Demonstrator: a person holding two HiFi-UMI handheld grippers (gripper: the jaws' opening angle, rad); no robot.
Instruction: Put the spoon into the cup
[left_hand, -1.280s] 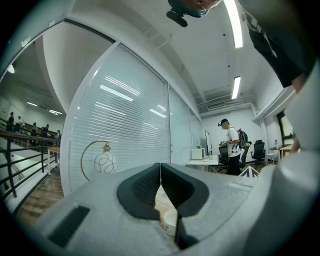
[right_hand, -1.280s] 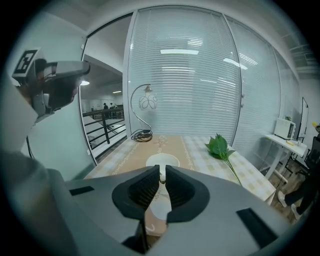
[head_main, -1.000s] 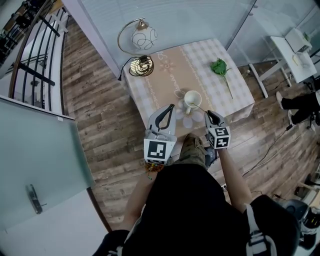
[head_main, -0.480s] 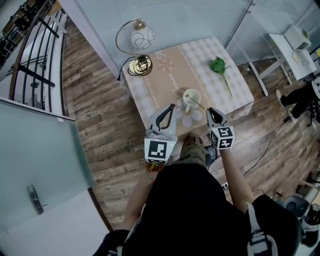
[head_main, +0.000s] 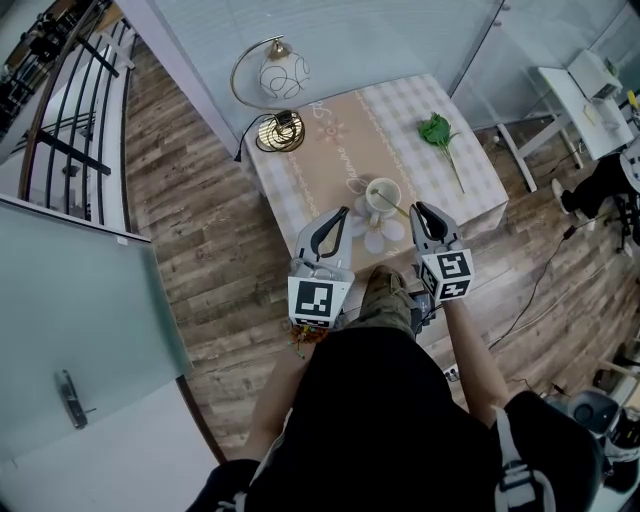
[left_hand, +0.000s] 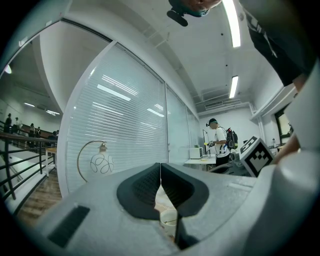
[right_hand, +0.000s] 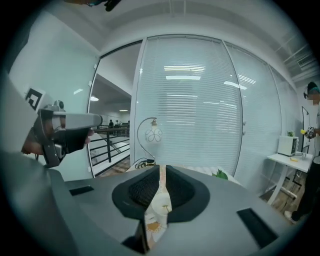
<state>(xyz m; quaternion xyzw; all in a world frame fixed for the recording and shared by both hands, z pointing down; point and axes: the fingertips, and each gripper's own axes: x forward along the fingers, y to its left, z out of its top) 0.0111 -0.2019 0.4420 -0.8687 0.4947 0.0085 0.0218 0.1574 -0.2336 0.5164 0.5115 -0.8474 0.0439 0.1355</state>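
A white cup (head_main: 383, 196) stands on the checked tablecloth (head_main: 400, 120) near the table's front edge. The spoon (head_main: 397, 209) sits in it, its handle leaning out toward the front right. My right gripper (head_main: 418, 208) hovers just right of the handle, apart from it, jaws drawn together to a thin slit and holding nothing. My left gripper (head_main: 343, 213) floats to the cup's left, shut and empty. In the left gripper view the cup (left_hand: 169, 219) shows below the closed left gripper (left_hand: 160, 165). Only flowered cloth (right_hand: 157, 200) shows under the right gripper (right_hand: 162, 167).
An arched lamp (head_main: 273, 80) stands at the table's far left corner and a green sprig (head_main: 438, 133) lies at the far right. A glass wall runs behind the table, a railing (head_main: 70, 120) stands on the left, and a white desk (head_main: 590, 95) and a person are at the right.
My right gripper has drawn back from the spoon handle and shifted a little right. The spoon stays in the cup. The left gripper has hardly moved.
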